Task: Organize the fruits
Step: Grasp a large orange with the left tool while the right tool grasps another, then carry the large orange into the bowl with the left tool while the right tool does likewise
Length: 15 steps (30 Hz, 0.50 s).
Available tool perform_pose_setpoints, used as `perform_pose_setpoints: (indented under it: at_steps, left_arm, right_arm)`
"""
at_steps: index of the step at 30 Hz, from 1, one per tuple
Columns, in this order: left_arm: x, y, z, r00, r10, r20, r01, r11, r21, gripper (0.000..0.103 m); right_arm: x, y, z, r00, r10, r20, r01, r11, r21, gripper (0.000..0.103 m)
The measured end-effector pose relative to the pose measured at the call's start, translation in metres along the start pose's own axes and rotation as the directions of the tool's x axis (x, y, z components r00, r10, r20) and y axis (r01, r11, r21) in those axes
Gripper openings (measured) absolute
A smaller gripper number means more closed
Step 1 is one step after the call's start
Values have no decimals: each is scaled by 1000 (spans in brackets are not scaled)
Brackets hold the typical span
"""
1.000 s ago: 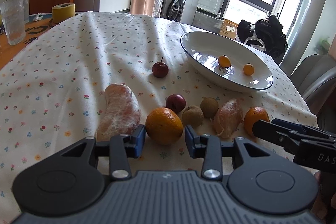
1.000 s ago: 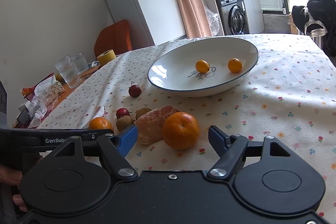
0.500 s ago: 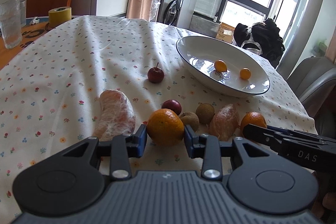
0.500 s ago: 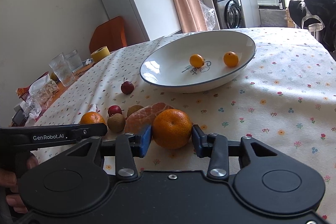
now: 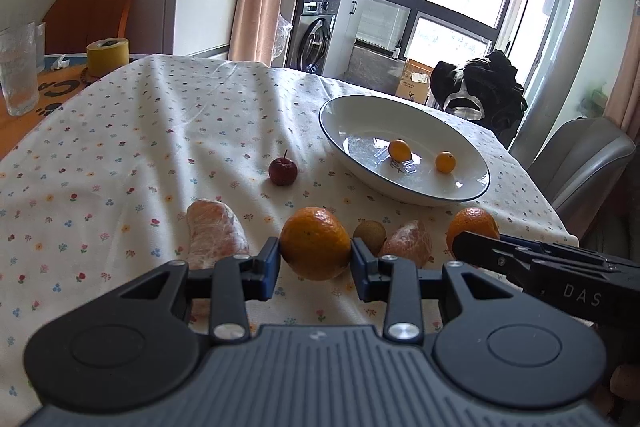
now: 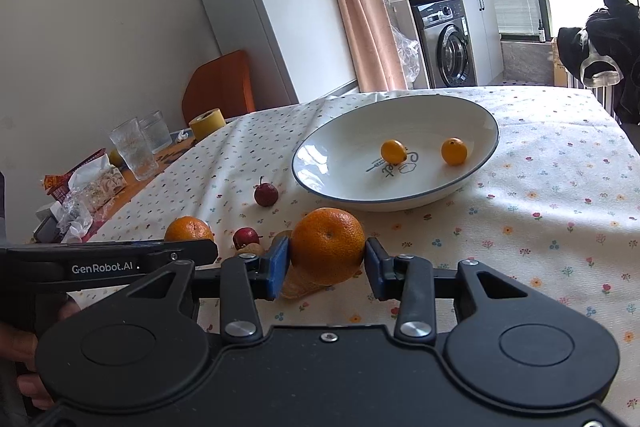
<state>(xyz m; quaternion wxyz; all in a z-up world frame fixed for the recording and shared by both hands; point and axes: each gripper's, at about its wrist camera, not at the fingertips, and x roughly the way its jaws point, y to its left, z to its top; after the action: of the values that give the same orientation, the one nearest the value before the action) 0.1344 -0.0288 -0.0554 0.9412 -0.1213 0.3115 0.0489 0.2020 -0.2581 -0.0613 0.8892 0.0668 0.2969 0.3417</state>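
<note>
My left gripper [image 5: 315, 261] is shut on a large orange [image 5: 315, 243], held just above the flowered cloth. My right gripper [image 6: 327, 263] is shut on a second orange [image 6: 328, 245], also slightly raised. Each gripper shows in the other's view: the right one [image 5: 520, 259] at the right edge, the left one [image 6: 120, 259] at the left. Beyond them stands a white bowl [image 5: 360, 123] [image 6: 340, 155] holding two small kumquats [image 5: 400, 150] [image 6: 454, 151]. Still on the cloth are a peeled citrus piece [image 5: 214, 235], a kiwi [image 5: 369, 231], another peeled piece [image 5: 408, 247] and small red fruits [image 5: 283, 171] [image 6: 246, 235].
At the table's far left stand drinking glasses [image 6: 132, 147], a yellow tape roll [image 5: 107, 55] and snack wrappers [image 6: 92, 183]. An orange chair [image 5: 92, 11] is behind them. A grey chair [image 5: 580, 163] sits past the table's right edge.
Both grippers went from open around their oranges to shut on them, and both oranges have risen a little off the cloth.
</note>
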Motion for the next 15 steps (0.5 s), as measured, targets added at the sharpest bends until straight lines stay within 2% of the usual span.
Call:
perform_pose_setpoints:
  at_steps: [8,15]
  left_arm:
    - [-4,-4,10,1000,-18,26,17,1000,21,35]
    - [-2,-15,25,998,-37,43,33,995,95,35]
  right_arm:
    - [-5,5,10,1000,-7,23,8,1000,-21,38]
    - [-8,0,19,999,-18,44,19,1000,-19,38]
